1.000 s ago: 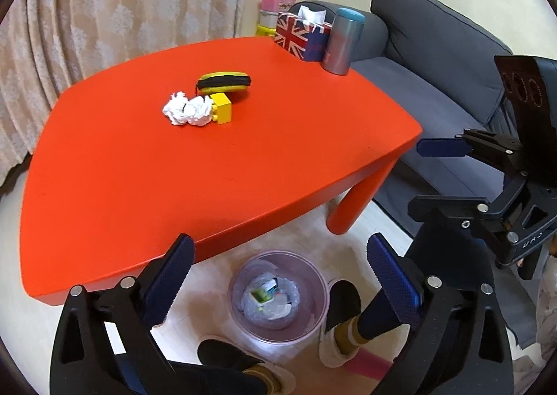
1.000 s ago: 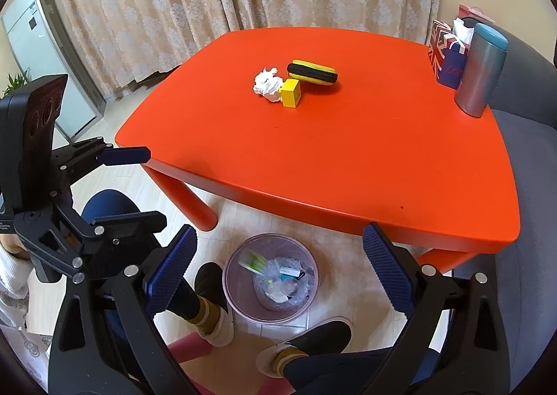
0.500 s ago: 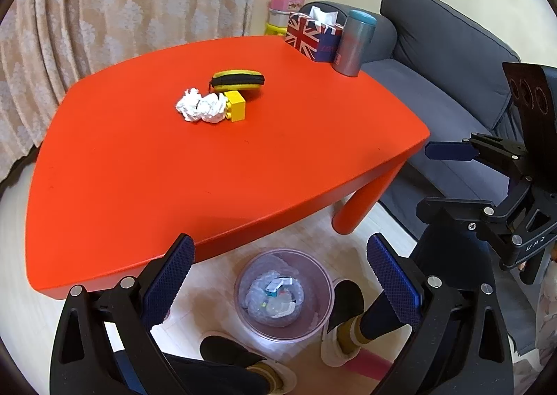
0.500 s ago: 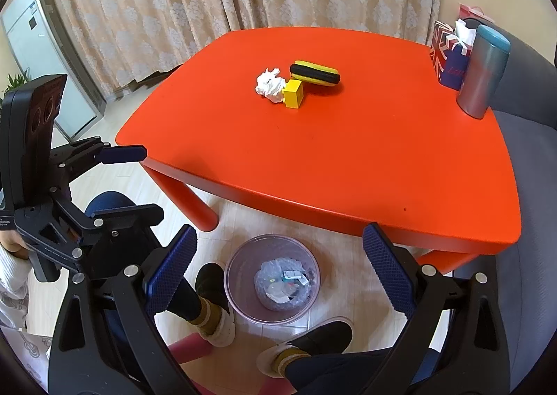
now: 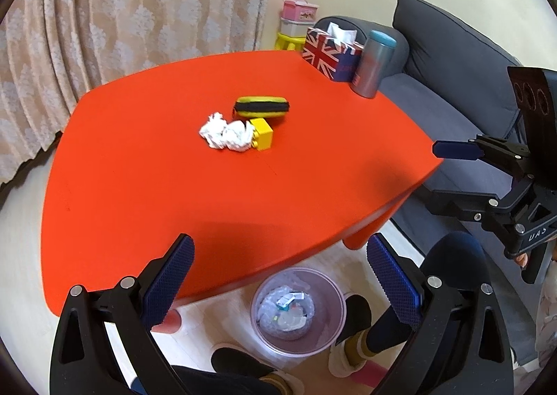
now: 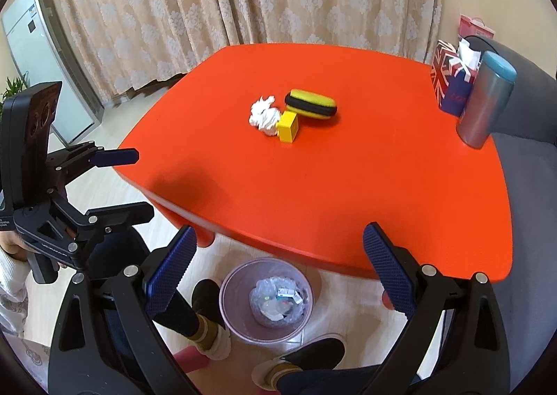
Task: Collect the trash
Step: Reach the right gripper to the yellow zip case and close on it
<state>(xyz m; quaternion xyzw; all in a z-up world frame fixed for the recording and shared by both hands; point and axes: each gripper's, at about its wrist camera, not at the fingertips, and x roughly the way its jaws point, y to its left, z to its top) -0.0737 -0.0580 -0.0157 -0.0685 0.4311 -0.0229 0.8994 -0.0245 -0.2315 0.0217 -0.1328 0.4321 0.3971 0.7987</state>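
both grippers hang over the near edge of the red tabletop (image 5: 139, 186) with nothing between their pads. my left gripper (image 5: 278, 281) has its jaws spread wide, and the right gripper (image 6: 280, 273) is just as far apart. each one shows in the other's camera, off to the side and also empty.

i see the crumpled white paper (image 5: 226, 133) near the middle of the tabletop, well ahead of both grippers. it touches a yellow block (image 5: 263, 133), and a yellow and black pouch (image 5: 261, 107) lies just behind them.

at the far right corner of the tabletop stand a union jack tissue box (image 5: 329, 53) and a grey tumbler (image 5: 372, 64), close together.

on the floor below the tabletop's near edge sits a clear pink bin (image 6: 266, 301) with bits of trash in it, between the person's feet.
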